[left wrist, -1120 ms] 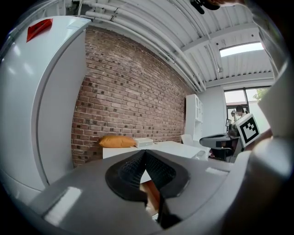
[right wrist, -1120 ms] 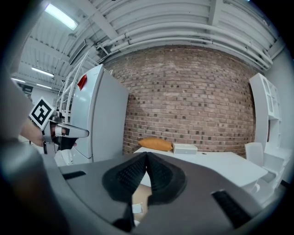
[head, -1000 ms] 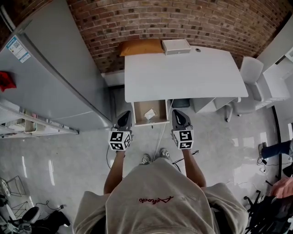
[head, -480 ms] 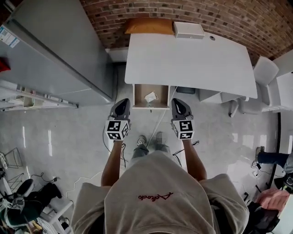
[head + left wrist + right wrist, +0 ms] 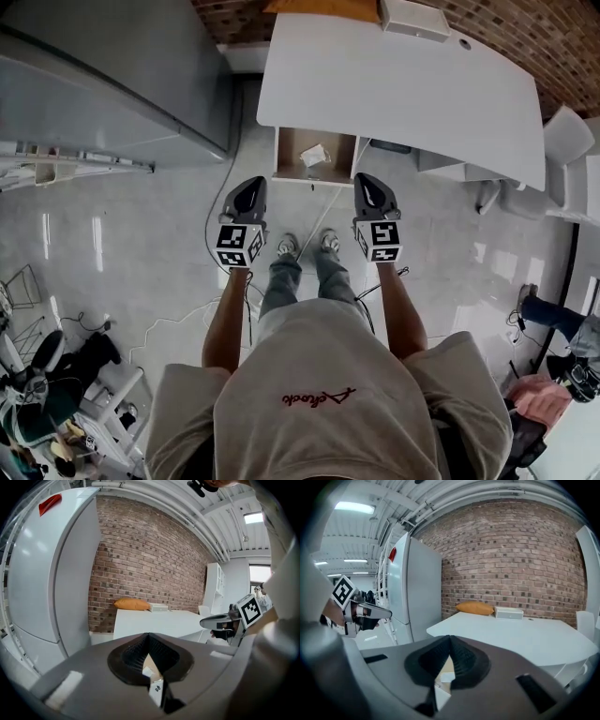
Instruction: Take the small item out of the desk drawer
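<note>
Drawer (image 5: 291, 167): open, under desk (image 5: 403, 89) front edge, L end.
Small item (image 5: 313, 155): white, poss. a crumpled packet (too small to be sure); lies in drawer, approx. centre.
L gripper (image 5: 253, 182): jaws closed tight, nothing btwn; at 7 o'clock of drawer, apart from it.
R gripper (image 5: 364, 178): jaws closed tight, empty; at 5 o'clock of drawer, apart from it.
Cushion (image 5: 132, 604): orange, desk's far edge by brick wall.

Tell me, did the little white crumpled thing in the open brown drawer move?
No. The small white crumpled item lies where it lay before, near the middle of the open brown desk drawer.
</note>
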